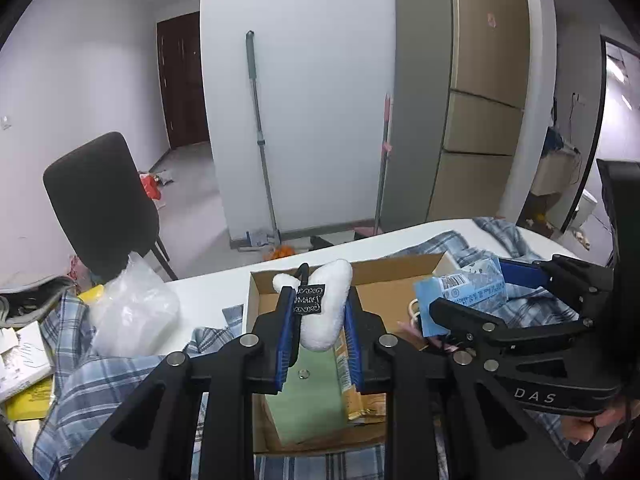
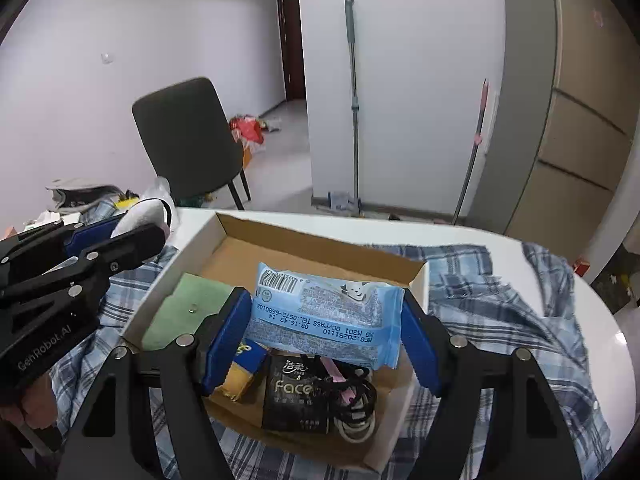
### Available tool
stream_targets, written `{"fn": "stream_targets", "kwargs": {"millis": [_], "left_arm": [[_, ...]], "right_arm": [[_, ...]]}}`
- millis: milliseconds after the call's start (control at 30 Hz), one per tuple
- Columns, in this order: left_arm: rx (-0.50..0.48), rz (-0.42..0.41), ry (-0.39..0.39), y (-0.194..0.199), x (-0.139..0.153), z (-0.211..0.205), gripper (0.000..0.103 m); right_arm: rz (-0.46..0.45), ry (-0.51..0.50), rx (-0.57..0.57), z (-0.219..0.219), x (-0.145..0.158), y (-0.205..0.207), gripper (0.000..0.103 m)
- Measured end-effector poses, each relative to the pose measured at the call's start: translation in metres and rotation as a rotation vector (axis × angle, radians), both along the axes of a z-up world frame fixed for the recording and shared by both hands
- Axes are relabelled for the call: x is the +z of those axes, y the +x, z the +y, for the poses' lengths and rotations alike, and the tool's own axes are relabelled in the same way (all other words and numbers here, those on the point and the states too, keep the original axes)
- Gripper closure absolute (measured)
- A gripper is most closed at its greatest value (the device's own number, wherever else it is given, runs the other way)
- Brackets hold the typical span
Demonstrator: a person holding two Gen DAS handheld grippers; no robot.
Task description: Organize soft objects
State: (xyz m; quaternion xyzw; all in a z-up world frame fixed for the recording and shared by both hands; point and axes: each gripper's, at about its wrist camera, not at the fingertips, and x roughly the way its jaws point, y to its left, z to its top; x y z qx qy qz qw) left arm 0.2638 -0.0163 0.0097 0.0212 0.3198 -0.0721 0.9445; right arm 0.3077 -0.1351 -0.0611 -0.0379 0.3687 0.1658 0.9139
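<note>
At lower centre of the left wrist view, the left gripper (image 1: 320, 320) was found clamped on a white plush toy (image 1: 325, 312), held above the cardboard box (image 1: 400, 276). At centre of the right wrist view, the right gripper (image 2: 326, 334) was found closed on a blue wipes pack (image 2: 328, 312) over the same box, which was seen resting on a plaid cloth (image 2: 500, 312).

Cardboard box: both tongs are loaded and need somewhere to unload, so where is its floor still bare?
Bare cardboard runs along the far wall, beyond the green pad. The near right corner is crowded: black tissue pack, hair ties, yellow packet.
</note>
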Motion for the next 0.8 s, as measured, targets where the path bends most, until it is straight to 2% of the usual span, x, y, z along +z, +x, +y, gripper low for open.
{"fn": "stream_targets", "kwargs": {"millis": [200, 267, 300, 333, 400, 467, 600, 700, 800], "left_arm": [[-0.012, 0.004, 0.001, 0.007, -0.012, 0.001, 0.079], [-0.012, 0.015, 0.005, 0.010, -0.016, -0.002, 0.073], [-0.006, 0.021, 0.003, 0.010, -0.016, -0.002, 0.063], [-0.001, 0.027, -0.005, 0.011, -0.017, -0.001, 0.040], [0.018, 0.006, -0.035, 0.010, -0.018, 0.002, 0.011], [0.063, -0.059, -0.046, 0.002, -0.013, 0.007, 0.011], [0.065, -0.064, -0.057, -0.002, -0.004, 0.008, 0.011], [0.078, -0.116, -0.042, -0.015, 0.009, 0.008, 0.011], [0.089, -0.175, -0.039, -0.032, 0.023, 0.006, 0.011]], "right_arm": [[0.023, -0.011, 0.010, 0.000, -0.016, 0.009, 0.031], [0.031, -0.008, 0.027, 0.001, -0.020, 0.009, 0.030], [0.040, -0.011, 0.040, 0.003, -0.023, 0.010, 0.029], [0.048, -0.023, 0.046, 0.005, -0.026, 0.011, 0.025], [0.040, -0.048, 0.034, 0.005, -0.029, 0.009, 0.018], [0.021, -0.051, 0.022, 0.003, -0.028, 0.006, 0.012], [-0.015, -0.053, 0.012, -0.002, -0.018, -0.002, 0.011], [-0.055, -0.043, -0.004, -0.007, -0.003, -0.011, 0.010], [-0.107, -0.005, -0.021, -0.016, 0.015, -0.023, 0.005]]}}
